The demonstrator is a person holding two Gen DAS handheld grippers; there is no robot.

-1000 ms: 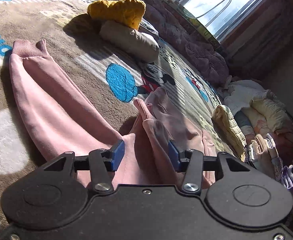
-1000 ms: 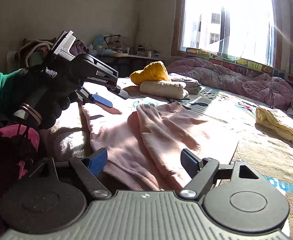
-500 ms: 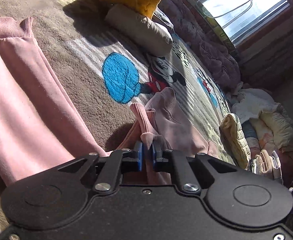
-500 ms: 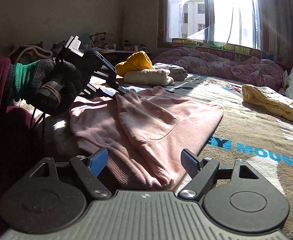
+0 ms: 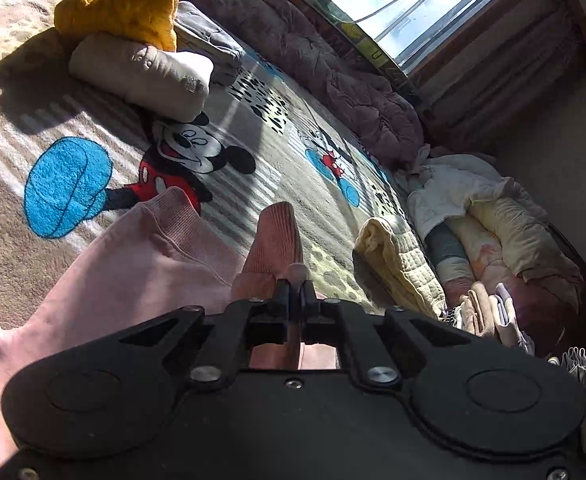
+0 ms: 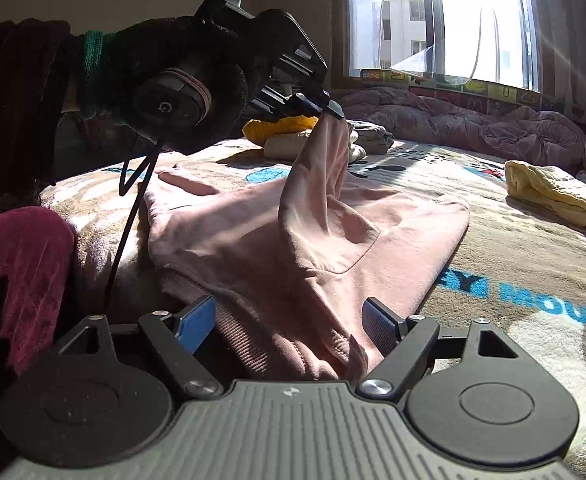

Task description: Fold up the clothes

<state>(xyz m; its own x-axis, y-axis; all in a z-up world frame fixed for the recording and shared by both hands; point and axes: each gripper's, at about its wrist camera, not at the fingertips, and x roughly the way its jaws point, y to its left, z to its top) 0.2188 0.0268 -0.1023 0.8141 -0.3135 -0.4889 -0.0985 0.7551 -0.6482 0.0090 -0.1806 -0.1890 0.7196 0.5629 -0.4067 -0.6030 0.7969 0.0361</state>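
The pink sweatshirt (image 6: 325, 240) lies spread on the bed, over a cartoon-mouse blanket (image 5: 253, 148), with its ribbed hem toward the right wrist camera and a front pocket showing on its upper side. The left gripper (image 5: 295, 294) has its fingers pressed together on a ribbed cuff (image 5: 277, 236) of the sweatshirt; in the left wrist view the cuff stands up just past the fingertips, and a second ribbed edge of the garment rises beside it to the left. In the right wrist view the same left gripper (image 6: 335, 111) is held in a gloved hand (image 6: 181, 80) above the bed, and the sleeve hangs from it in a taut cone, lifted clear of the rest of the sweatshirt, which stays flat on the blanket. The right gripper (image 6: 289, 324) sits low at the near hem with its fingers wide apart, a blue pad (image 6: 195, 322) on one side and the hem fabric lying between them without being pinched. Behind the sweatshirt sit a yellow garment (image 5: 121, 8) on top of a folded cream one (image 5: 145, 76). A pale yellow quilted piece (image 6: 557, 196) lies well apart to the right, and a mauve quilt (image 6: 473, 120) runs along under the window (image 6: 445, 20).
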